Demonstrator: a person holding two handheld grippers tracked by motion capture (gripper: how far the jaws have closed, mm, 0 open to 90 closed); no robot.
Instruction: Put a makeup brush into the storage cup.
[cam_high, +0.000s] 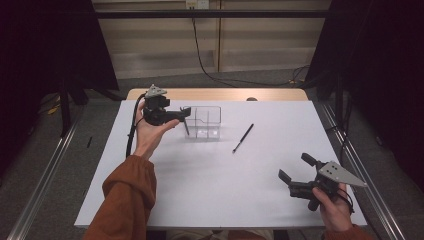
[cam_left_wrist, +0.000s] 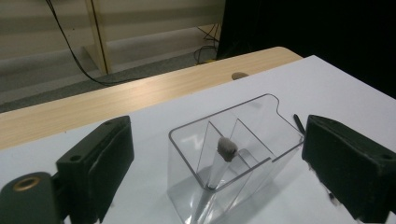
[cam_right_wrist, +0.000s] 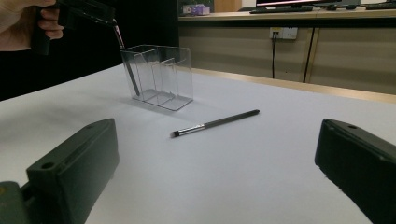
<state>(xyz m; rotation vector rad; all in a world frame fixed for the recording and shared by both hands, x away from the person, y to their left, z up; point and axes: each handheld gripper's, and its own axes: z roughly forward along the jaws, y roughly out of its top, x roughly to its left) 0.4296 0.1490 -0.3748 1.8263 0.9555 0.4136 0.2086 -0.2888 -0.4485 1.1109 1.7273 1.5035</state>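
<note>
Brushes go into the clear box (cam_high: 202, 122) at the far left of the worktop (cam_high: 200, 185). One brush (cam_left_wrist: 225, 150) stands in it already. A second brush (cam_high: 243, 137) lies to its right. Left tongs (cam_high: 186, 113) above the box are wide apart and hold nothing. Right tongs (cam_high: 296, 168), near right, are apart and empty too.

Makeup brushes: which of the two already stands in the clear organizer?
The brush leaning in the clear organizer's end compartment under the left gripper. The other brush lies flat on the white table.
</note>
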